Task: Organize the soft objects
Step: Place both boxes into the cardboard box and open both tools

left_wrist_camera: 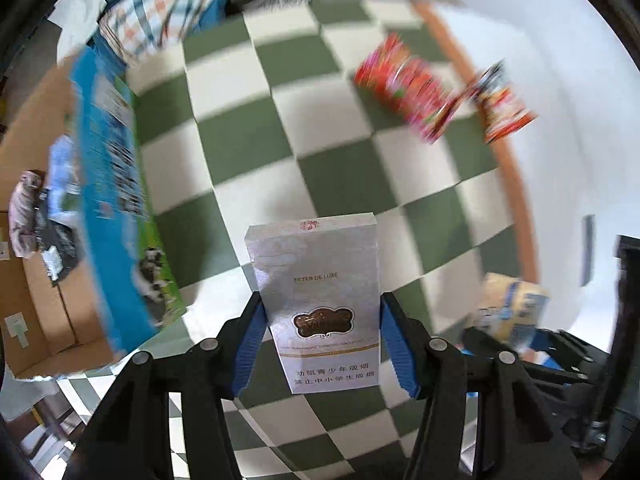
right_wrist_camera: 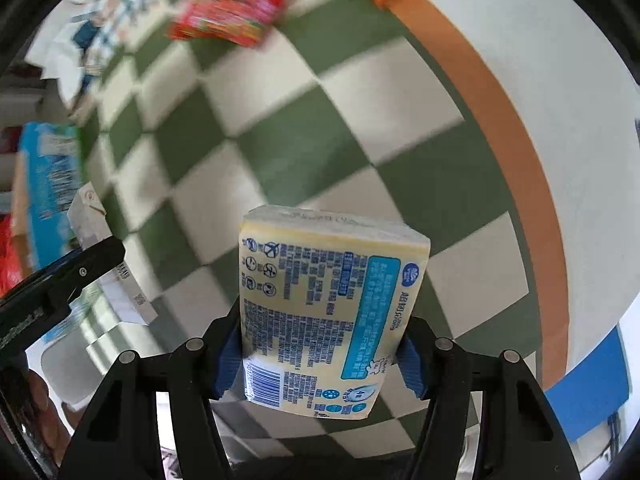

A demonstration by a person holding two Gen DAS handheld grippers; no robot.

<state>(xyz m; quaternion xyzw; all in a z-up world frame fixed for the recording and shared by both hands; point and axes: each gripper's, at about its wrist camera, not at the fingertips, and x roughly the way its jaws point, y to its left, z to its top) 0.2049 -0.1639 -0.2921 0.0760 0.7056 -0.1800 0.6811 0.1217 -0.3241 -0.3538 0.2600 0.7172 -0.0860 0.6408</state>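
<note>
My left gripper [left_wrist_camera: 320,312] is shut on a silver cigarette pack [left_wrist_camera: 318,304], held above the green and white checkered cloth [left_wrist_camera: 256,148]. My right gripper [right_wrist_camera: 320,344] is shut on a yellow tissue pack [right_wrist_camera: 320,312] with blue print, also held above the cloth. The tissue pack shows at the right edge of the left wrist view [left_wrist_camera: 510,308]. The cigarette pack and left gripper show at the left of the right wrist view [right_wrist_camera: 100,264]. A red snack packet [left_wrist_camera: 404,88] lies on the cloth farther off.
A blue and green carton box [left_wrist_camera: 116,200] stands at the left, beside an open cardboard box [left_wrist_camera: 36,280] holding items. A second red packet [left_wrist_camera: 504,104] lies by the orange table edge [left_wrist_camera: 516,184]. Plaid fabric [left_wrist_camera: 168,4] lies at the far end.
</note>
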